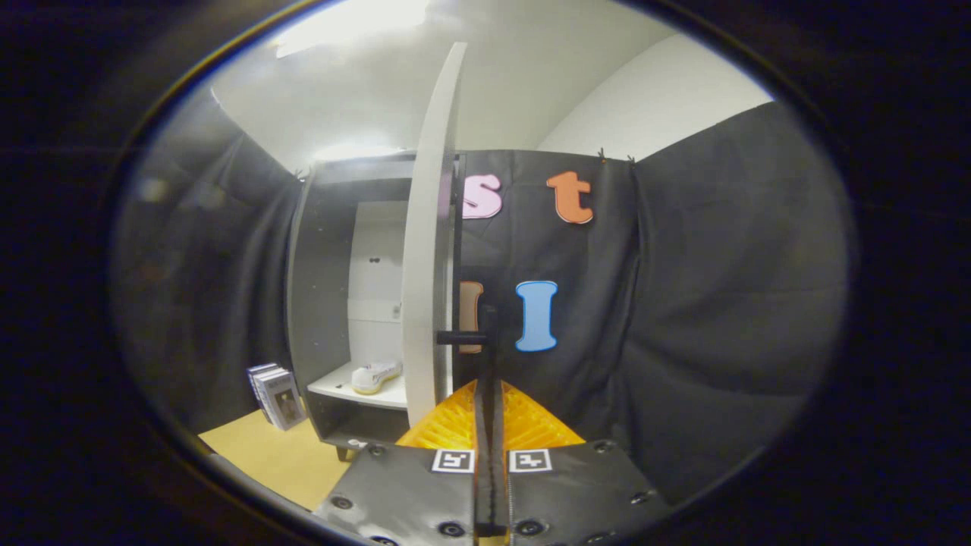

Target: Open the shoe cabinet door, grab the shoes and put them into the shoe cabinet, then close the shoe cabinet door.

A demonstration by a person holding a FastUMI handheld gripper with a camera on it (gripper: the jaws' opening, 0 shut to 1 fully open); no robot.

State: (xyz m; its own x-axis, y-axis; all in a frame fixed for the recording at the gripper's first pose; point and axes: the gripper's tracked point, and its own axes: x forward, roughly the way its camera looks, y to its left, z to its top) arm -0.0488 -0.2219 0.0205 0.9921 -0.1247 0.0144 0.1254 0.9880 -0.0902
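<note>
The shoe cabinet (326, 303) stands ahead to the left with its white door (425, 288) swung open and seen edge-on. A pale shoe (375, 375) with a yellowish sole lies on the white shelf (341, 390) inside. The door's dark handle (463, 338) sticks out from the door's edge, and its thin bar runs down between my fingers. My gripper (488, 387) is shut on that handle bar, both fingers pressed close against it just right of the door.
A few books (277, 394) lean upright on the yellow floor (265, 455) left of the cabinet. The black cloth wall (683, 303) hangs close behind the door and to the right. The cabinet stands on short legs.
</note>
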